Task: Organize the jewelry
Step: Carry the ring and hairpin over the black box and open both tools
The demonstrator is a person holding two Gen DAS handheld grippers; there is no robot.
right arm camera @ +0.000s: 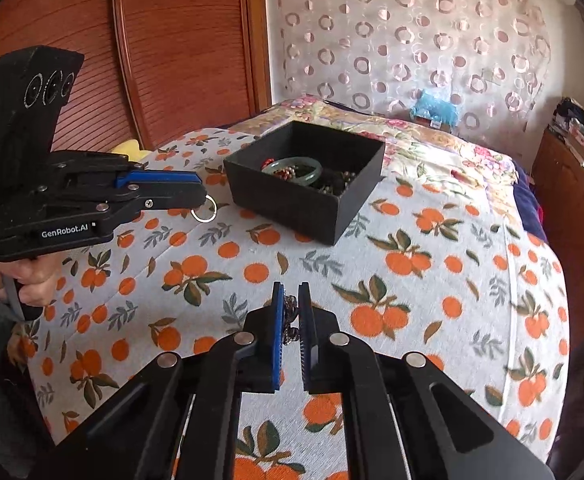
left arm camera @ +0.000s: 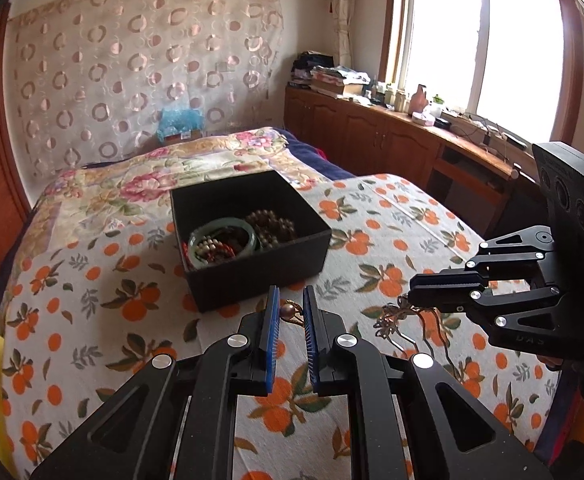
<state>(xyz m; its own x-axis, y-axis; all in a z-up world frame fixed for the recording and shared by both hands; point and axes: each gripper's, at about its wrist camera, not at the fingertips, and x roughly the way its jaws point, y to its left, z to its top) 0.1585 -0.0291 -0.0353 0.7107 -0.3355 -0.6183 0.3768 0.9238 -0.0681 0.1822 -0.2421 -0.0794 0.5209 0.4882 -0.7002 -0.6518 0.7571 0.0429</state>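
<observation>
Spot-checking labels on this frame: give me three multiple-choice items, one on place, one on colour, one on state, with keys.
1. Where does the green bangle lie?
A. in the black box
B. on the bedspread
C. on the cabinet

2. What colour are the pads of the left gripper?
A. red
B. blue
C. white

3. What is the right gripper doing?
A. wide open
B. shut on nothing
C. shut on a metal ornament

Key: 1 A, the bangle sits among beads inside the box. 2 B, blue strips line both fingers. 3 C, the ornament shows between its pads.

bracelets (left arm camera: 222, 242) in box (left arm camera: 260, 280), box on bed (left arm camera: 392, 216)
</observation>
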